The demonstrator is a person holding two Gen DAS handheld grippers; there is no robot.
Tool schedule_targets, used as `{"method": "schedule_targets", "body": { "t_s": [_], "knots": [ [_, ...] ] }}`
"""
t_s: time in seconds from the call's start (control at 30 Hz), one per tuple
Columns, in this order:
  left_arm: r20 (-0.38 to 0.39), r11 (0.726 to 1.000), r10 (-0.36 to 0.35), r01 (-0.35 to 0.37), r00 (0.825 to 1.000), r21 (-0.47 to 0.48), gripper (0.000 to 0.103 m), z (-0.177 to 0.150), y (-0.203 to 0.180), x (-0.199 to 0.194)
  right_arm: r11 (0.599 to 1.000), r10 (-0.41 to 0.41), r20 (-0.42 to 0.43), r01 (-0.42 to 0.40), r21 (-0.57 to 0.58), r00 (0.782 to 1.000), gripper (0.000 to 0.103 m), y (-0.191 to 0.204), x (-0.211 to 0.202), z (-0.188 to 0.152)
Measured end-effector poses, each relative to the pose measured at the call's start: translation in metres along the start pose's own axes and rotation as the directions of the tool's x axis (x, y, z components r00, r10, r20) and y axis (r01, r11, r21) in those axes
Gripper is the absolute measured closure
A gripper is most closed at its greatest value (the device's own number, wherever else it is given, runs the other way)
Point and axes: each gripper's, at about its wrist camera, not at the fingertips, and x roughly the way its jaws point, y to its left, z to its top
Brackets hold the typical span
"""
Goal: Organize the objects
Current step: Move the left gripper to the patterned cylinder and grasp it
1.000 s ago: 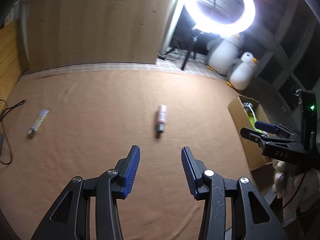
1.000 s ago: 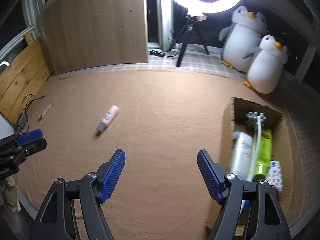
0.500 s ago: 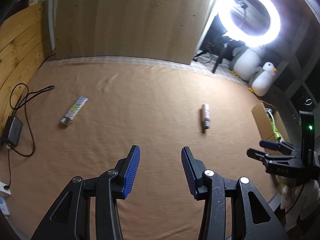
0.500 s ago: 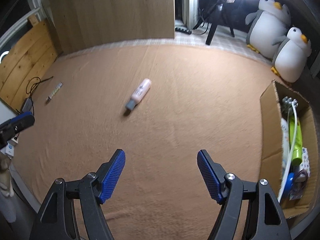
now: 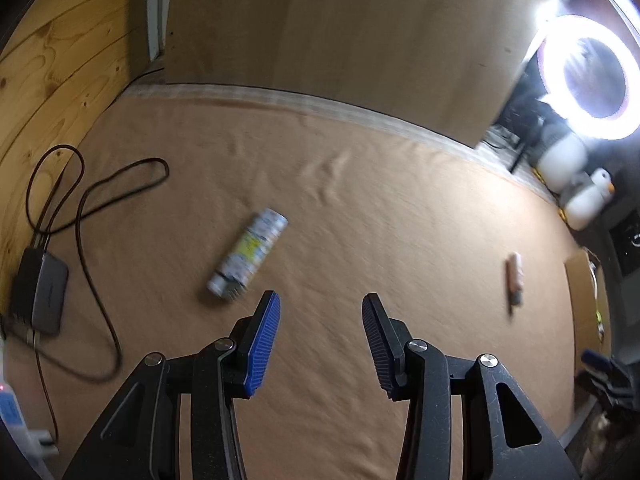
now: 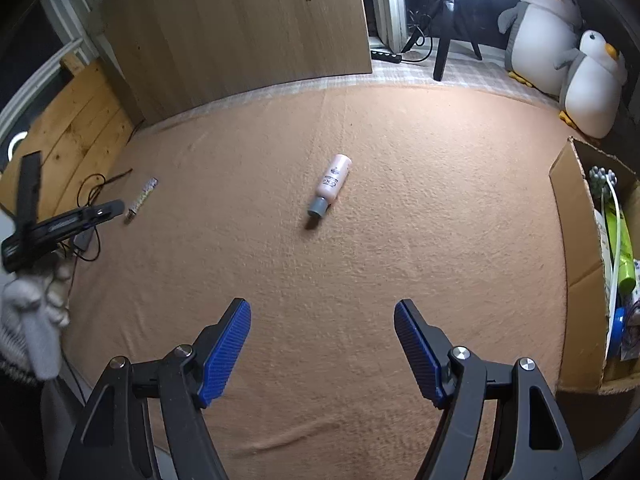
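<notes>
A white patterned tube (image 5: 248, 254) lies on the brown mat just ahead and left of my open, empty left gripper (image 5: 320, 328); it shows small in the right wrist view (image 6: 142, 198). A pink bottle with a grey cap (image 6: 330, 190) lies mid-mat, well ahead of my open, empty right gripper (image 6: 322, 340); it appears far right in the left wrist view (image 5: 514, 278). A cardboard box (image 6: 576, 248) holding several items stands at the mat's right edge. The left gripper (image 6: 108, 210) shows at the left of the right wrist view.
A black cable (image 5: 80, 200) and a grey adapter (image 5: 48, 296) lie on the mat's left edge by a wooden panel. A wooden board (image 6: 240, 28) stands behind the mat. Two penguin plush toys (image 6: 568, 52) and a ring light (image 5: 588, 76) stand at the back right.
My left gripper has swung left and closed in on the white tube, which now lies just ahead. My right gripper has moved left and forward, bringing the pink bottle to centre view.
</notes>
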Motion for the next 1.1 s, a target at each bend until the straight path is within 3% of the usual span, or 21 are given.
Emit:
{"method": "schedule_targets", "body": {
  "t_s": [0.5,0.63,0.77,1.1],
  "knots": [
    [-0.068,0.998,0.020,-0.023,0.998,-0.050,0.058,0.056,0.039,0.066,0.996,-0.010,-0.029,0.012,0.084,1.000,0.032,-0.015,0.004,-0.001],
    [-0.084,0.999,0.024,-0.027,0.996,-0.039,0.058,0.053,0.038,0.073,0.995,-0.005,-0.041,0.009,0.097,0.999,0.032,-0.021,0.006,-0.002],
    [-0.085,0.999,0.029,-0.031,0.996,-0.032,0.070,0.046,0.037,0.076,0.995,0.005,-0.049,0.000,0.104,0.999,0.032,-0.023,0.008,-0.001],
    [-0.076,0.999,0.028,-0.031,0.997,-0.033,0.074,0.010,0.008,0.067,0.996,0.027,-0.060,-0.022,0.085,0.998,0.032,-0.023,0.012,-0.001]
  ]
}}
